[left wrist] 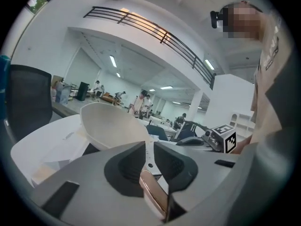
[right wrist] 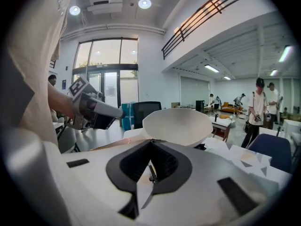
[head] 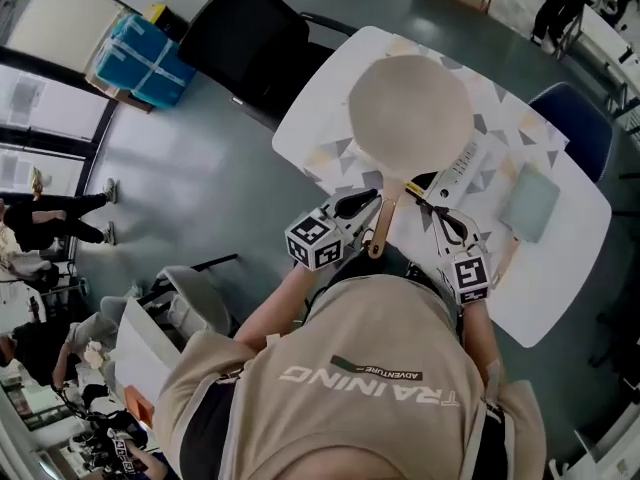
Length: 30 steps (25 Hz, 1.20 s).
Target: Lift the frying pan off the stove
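A cream frying pan rests on the white table, its wooden handle pointing toward me. A dark object shows under its near rim. My left gripper is at the handle. In the left gripper view the handle lies in the narrow gap of the left gripper, with the jaws slightly apart and the pan's bowl just beyond. My right gripper sits right of the handle base. In the right gripper view its jaws are together, facing the pan.
A white strip with dots and a grey-green pad lie right of the pan. A black office chair stands beyond the table's left end and a blue chair at its right. Blue boxes sit on the floor.
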Available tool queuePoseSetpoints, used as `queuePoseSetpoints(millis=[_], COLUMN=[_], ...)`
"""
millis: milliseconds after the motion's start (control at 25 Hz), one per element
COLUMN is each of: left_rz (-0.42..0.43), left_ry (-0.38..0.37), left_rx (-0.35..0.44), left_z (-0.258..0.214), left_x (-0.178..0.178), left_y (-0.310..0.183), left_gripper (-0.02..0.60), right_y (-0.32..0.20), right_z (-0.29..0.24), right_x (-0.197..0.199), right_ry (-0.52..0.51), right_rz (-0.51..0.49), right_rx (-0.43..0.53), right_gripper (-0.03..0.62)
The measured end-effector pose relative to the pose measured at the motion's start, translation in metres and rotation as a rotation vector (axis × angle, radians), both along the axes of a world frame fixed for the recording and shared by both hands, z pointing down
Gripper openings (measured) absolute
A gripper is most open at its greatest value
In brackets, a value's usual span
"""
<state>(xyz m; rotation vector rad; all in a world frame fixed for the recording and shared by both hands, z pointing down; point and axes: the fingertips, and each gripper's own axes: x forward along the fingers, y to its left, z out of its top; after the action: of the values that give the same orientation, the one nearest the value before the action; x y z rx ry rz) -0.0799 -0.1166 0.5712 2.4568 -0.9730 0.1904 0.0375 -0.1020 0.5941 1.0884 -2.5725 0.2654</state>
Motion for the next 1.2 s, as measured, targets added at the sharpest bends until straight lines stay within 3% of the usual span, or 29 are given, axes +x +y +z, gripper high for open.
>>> queuePoseSetpoints(millis=[160,400,680,920,1200], left_rz=[0.083,0.203,0.314,0.273,0.297], left_ry=[0.029,0.195,0.235,0.437,0.467], left_rx=[-0.087,-0.369,-0.593,-0.804,-0.89], left_z=[0.02,0.054,0.09,0.091,0.103], left_x=[-0.007,-0.005,0.006,0.024,0.051], left_y=[-0.019,-0.018,-0.003,-0.009,-0.019], left_gripper=[0.122,0.217,0.239,0.262,0.238], right_y=[-0.022,-0.014,0.02,0.025,0.021], right_z=[-0.011,-0.006,0.016,0.025,0.027], right_x=[-0.014,-0.009,0.008,0.005,-0.003], right_ry=[0.021,0.055,0.077,0.07,0.045], right_rz=[0.071,0.242,0.343,0.269,0.217], right_rx=[0.022,-0.019,-0.084,-0.088,-0.086], right_gripper=[0.005,0.006,0.006,0.006,0.006])
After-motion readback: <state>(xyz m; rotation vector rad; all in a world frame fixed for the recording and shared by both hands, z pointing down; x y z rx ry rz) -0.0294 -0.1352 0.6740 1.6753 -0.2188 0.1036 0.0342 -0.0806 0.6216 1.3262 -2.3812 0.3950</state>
